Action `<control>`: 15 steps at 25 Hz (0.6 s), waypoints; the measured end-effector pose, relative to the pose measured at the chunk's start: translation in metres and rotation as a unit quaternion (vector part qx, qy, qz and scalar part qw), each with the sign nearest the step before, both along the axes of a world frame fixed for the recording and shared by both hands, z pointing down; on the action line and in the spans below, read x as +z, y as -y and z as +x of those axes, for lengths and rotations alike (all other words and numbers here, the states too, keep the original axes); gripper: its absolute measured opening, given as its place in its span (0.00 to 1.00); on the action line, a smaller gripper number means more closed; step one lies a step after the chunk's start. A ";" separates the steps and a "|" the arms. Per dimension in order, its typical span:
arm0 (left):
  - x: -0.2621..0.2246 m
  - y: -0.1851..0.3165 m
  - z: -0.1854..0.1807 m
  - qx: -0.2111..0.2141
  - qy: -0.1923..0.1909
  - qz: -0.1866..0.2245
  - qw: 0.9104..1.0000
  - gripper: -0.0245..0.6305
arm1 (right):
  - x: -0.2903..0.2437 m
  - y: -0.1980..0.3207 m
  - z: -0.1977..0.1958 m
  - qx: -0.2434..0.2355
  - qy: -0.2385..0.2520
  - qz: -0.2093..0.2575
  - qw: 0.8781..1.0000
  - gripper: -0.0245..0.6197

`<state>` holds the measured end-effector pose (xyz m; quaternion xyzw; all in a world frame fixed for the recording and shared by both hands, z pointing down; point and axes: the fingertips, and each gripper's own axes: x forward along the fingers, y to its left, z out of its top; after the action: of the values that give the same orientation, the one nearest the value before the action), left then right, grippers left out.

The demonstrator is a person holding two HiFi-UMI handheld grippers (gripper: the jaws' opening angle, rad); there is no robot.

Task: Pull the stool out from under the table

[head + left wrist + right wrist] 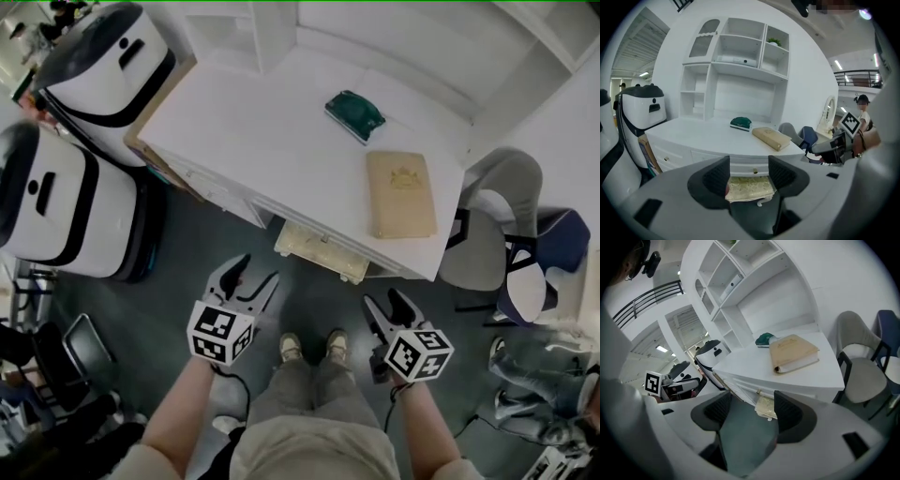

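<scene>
The stool, with a pale yellow patterned cushion, sits tucked under the front edge of the white table; only its front part shows. In the left gripper view the stool lies straight ahead between the jaws, some way off. In the right gripper view the stool shows under the drawer front. My left gripper and right gripper hover above the dark floor in front of the table, both open and empty, apart from the stool.
A tan book and a green object lie on the table. Two white machines stand at the left, grey and blue chairs at the right. The person's feet stand between the grippers.
</scene>
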<state>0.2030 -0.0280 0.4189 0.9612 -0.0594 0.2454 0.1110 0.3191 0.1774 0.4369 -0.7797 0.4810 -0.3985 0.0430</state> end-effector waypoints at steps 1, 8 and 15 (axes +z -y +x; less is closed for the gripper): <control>0.010 0.003 0.005 -0.004 0.002 -0.010 1.000 0.43 | 0.011 0.000 0.006 0.003 0.003 -0.002 1.000 0.49; 0.091 0.023 0.038 -0.002 0.021 -0.035 0.999 0.43 | 0.090 0.004 0.034 0.028 0.028 -0.007 0.999 0.51; 0.177 0.043 0.059 -0.015 0.035 -0.052 0.998 0.43 | 0.172 0.009 0.051 0.021 0.024 -0.031 0.999 0.56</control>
<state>0.2616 -0.0710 0.5961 0.9438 -0.0647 0.2804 0.1626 0.3706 0.1688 0.6085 -0.7808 0.4505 -0.4312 0.0386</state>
